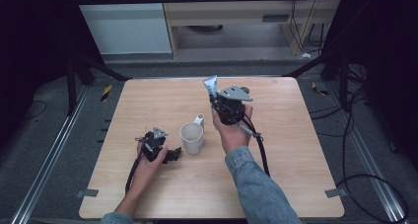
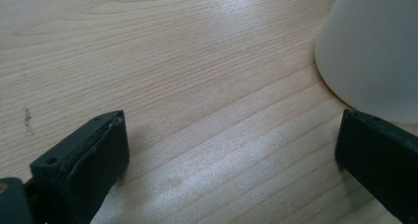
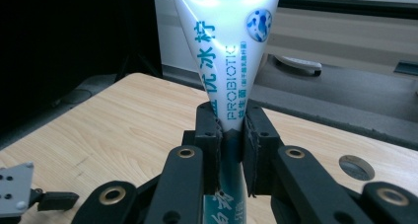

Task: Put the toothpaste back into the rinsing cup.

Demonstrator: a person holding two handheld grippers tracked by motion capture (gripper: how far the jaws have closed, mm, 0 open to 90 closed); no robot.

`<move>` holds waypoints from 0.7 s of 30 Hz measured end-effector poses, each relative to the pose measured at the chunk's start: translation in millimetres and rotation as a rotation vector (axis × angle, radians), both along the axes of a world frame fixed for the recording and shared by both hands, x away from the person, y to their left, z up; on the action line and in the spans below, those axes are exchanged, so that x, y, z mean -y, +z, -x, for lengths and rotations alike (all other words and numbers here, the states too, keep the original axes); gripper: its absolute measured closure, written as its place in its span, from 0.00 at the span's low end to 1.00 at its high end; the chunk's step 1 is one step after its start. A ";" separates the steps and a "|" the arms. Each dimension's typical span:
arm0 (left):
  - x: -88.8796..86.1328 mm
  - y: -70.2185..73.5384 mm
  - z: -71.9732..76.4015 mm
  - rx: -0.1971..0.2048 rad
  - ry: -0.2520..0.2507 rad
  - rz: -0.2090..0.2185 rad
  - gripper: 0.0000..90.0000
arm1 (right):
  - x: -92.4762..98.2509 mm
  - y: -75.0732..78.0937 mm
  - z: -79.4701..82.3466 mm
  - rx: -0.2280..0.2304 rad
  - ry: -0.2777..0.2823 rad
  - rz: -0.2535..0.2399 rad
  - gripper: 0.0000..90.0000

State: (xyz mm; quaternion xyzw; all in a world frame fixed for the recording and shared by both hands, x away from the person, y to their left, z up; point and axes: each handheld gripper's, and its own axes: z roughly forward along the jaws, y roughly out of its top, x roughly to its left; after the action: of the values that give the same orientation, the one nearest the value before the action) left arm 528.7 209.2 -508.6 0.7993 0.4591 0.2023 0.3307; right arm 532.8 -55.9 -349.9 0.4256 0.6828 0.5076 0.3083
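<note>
My right gripper (image 3: 230,135) pinches the toothpaste tube (image 3: 224,51) upright above the table, so I should lower it cap-first and straight into the mug (image 1: 191,137), which my wide-open left gripper (image 1: 173,155) rests just beside.

The soft plastic toothpaste tube (image 3: 224,51) is pearly white with teal lettering and a blue-speckled round emblem (near its flat end). The ceramic mug (image 1: 191,137) is plain cream-white, on a pale wooden table (image 1: 162,98) with fine grain.
</note>
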 end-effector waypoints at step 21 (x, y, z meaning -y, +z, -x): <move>0.3 -0.1 0.0 0.001 0.003 0.003 0.00 | -20.0 26.2 11.2 0.065 0.070 -0.013 0.88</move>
State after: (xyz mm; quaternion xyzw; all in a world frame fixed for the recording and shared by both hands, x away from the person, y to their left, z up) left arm 528.7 208.9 -508.7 0.7980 0.4605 0.2025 0.3320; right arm 521.5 -35.9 -323.8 0.3867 0.6834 0.5363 0.3096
